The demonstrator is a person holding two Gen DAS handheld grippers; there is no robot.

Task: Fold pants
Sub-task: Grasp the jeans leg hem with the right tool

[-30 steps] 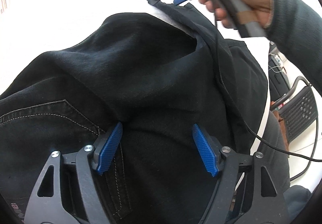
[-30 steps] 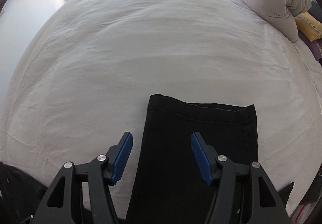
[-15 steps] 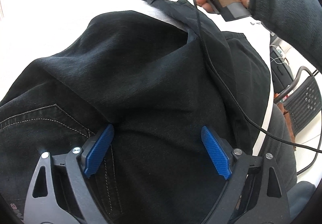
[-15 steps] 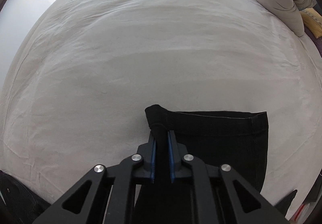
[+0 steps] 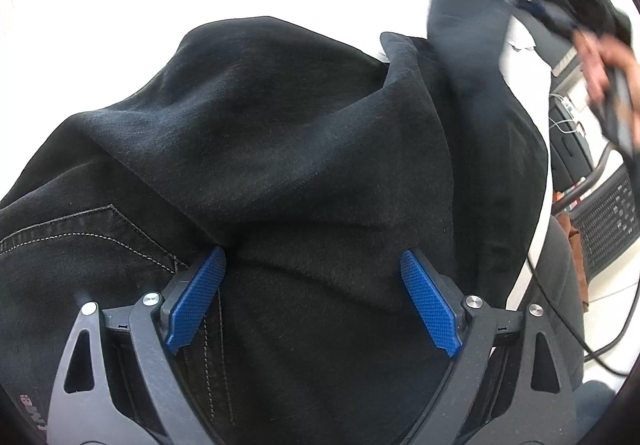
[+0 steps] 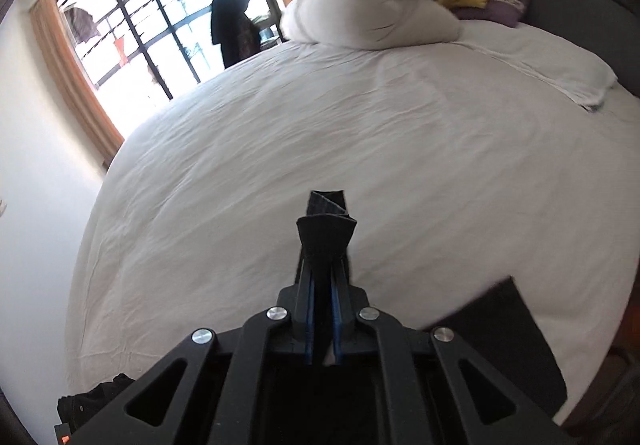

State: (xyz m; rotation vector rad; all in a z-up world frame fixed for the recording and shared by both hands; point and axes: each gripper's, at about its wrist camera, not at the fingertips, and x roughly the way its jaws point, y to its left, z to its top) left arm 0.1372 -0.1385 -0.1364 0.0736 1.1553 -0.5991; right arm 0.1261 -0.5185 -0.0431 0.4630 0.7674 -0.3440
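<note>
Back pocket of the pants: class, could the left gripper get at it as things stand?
Probably yes. The left gripper is open right over the pants, and the stitched back pocket lies uncovered beside its left finger. The right gripper, shut on the pant-leg hem, is well away.

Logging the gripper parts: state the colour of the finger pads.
Blue, with fine cross-hatching; the left gripper's pads show it best, left wrist view.
</note>
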